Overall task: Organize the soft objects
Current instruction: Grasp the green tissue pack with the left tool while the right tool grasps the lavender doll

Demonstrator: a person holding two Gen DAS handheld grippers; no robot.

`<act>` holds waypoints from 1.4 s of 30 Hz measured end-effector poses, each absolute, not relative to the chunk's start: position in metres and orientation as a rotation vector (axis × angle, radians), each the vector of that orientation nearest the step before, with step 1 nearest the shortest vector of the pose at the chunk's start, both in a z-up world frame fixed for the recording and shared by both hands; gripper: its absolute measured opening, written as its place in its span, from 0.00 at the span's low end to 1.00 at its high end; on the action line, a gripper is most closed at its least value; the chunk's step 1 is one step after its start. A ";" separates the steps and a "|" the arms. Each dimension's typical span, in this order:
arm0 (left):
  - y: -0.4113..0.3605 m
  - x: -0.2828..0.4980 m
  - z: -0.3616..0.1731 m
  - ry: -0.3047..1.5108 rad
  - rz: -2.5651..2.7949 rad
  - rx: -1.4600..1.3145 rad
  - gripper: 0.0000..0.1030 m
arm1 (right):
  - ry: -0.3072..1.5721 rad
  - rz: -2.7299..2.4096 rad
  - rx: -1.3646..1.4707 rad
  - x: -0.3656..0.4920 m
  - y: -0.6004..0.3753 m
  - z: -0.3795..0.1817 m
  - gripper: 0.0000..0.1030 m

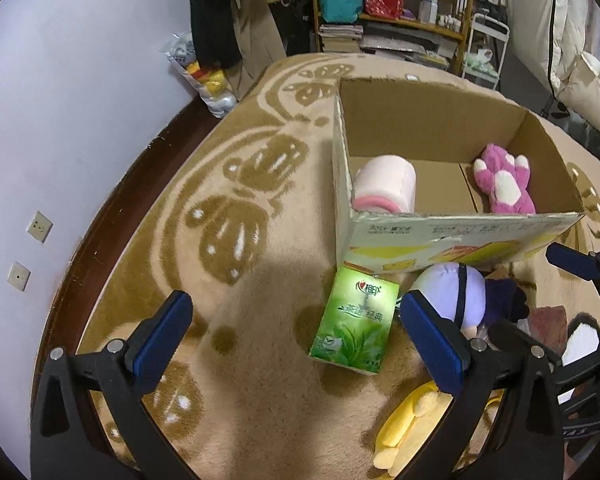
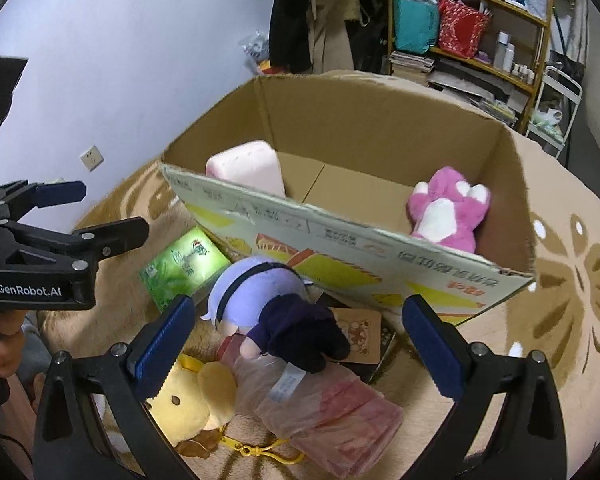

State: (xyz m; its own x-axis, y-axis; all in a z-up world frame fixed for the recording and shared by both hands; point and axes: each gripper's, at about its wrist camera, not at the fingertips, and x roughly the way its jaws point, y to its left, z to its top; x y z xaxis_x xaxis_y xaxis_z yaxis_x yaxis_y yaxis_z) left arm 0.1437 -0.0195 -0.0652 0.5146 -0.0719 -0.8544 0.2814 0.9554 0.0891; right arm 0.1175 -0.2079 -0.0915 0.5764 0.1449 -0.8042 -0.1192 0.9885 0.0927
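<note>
An open cardboard box [image 1: 440, 236] [image 2: 340, 240] stands on a patterned blanket. Inside lie a pink-and-white roll [image 1: 384, 186] [image 2: 246, 166] at the left and a pink plush paw [image 1: 502, 178] [image 2: 446, 208] at the right. In front of the box lie a green tissue pack [image 1: 354, 322] [image 2: 184, 266], a lavender-headed doll in dark clothes [image 1: 466, 292] [image 2: 276, 308], a yellow plush [image 1: 408, 424] [image 2: 192, 396] and a pink wrapped pack [image 2: 332, 412]. My left gripper [image 1: 296, 338] is open above the tissue pack. My right gripper [image 2: 298, 338] is open above the doll.
A brown card [image 2: 358, 334] lies under the doll beside the box. A wooden shelf [image 1: 400, 0] [image 2: 480, 28] with bags and bottles stands at the back. A white wall [image 1: 60, 100] runs along the left, past the blanket's edge. The left gripper also shows in the right wrist view [image 2: 96, 212].
</note>
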 end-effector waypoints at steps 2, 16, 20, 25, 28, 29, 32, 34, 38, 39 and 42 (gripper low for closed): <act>-0.022 0.146 -0.070 1.027 -0.224 0.233 1.00 | 0.955 0.156 0.017 0.120 -0.205 -0.094 1.00; -0.031 0.162 -0.098 1.136 -0.264 0.221 1.00 | 1.042 0.140 -0.022 0.134 -0.200 -0.119 1.00; -0.033 0.166 -0.107 1.184 -0.275 0.216 1.00 | 1.059 0.149 -0.004 0.137 -0.200 -0.124 1.00; -0.036 0.170 -0.117 1.226 -0.279 0.227 1.00 | 1.068 0.160 0.021 0.140 -0.200 -0.126 1.00; -0.038 0.172 -0.122 1.246 -0.285 0.231 1.00 | 1.078 0.169 0.033 0.141 -0.201 -0.129 1.00; -0.039 0.173 -0.124 1.252 -0.287 0.232 1.00 | 1.081 0.171 0.033 0.142 -0.201 -0.130 1.00; -0.040 0.177 -0.130 1.274 -0.296 0.225 0.99 | 1.083 0.179 0.027 0.142 -0.199 -0.132 1.00; -0.039 0.180 -0.133 1.284 -0.292 0.216 0.99 | 1.083 0.182 0.024 0.143 -0.197 -0.132 1.00; -0.037 0.183 -0.138 1.301 -0.290 0.205 0.99 | 1.086 0.191 0.034 0.145 -0.197 -0.136 0.99; -0.037 0.183 -0.139 1.300 -0.285 0.218 0.97 | 1.087 0.196 0.036 0.145 -0.197 -0.136 0.98; -0.039 0.184 -0.143 1.317 -0.298 0.217 0.88 | 1.087 0.222 0.043 0.143 -0.195 -0.135 0.90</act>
State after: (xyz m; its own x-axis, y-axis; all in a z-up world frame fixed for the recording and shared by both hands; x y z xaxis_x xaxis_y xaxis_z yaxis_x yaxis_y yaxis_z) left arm 0.1838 -0.0390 -0.1434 0.2217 -0.0918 -0.9708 0.3356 0.9419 -0.0124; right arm 0.1432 -0.1948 -0.1346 0.4452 0.2002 -0.8728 -0.1585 0.9769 0.1433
